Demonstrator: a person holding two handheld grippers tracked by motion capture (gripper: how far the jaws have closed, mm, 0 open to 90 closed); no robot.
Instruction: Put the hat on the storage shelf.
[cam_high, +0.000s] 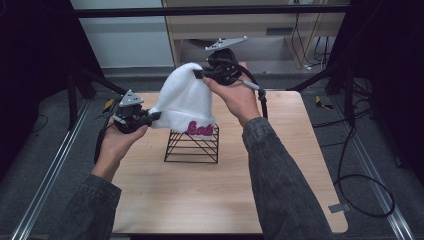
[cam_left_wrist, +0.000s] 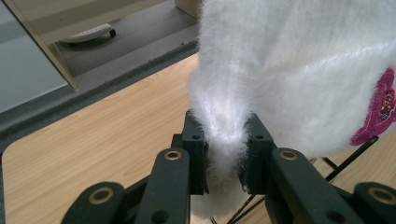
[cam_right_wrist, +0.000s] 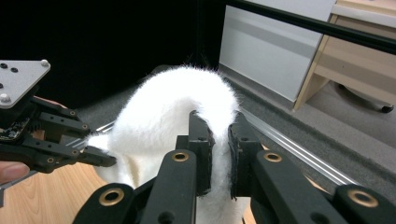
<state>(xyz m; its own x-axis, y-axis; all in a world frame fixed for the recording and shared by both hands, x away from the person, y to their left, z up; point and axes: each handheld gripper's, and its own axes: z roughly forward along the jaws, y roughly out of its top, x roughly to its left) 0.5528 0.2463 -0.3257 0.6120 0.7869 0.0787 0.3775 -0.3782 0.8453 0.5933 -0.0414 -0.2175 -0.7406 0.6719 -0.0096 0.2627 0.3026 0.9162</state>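
Observation:
A fluffy white beanie with pink lettering on its cuff hangs over a black wire stand on the wooden table. My left gripper is shut on the hat's lower left edge; in the left gripper view its jaws pinch a fold of white fur. Higher up, my right gripper is shut on the crown of the hat, and the right gripper view has white fabric squeezed between its jaws. The left gripper also appears at the left of that view.
The wire stand sits mid-table with bare wood in front of it and on both sides. A pale cabinet and cables lie beyond and right of the table. Metal rails run along the floor.

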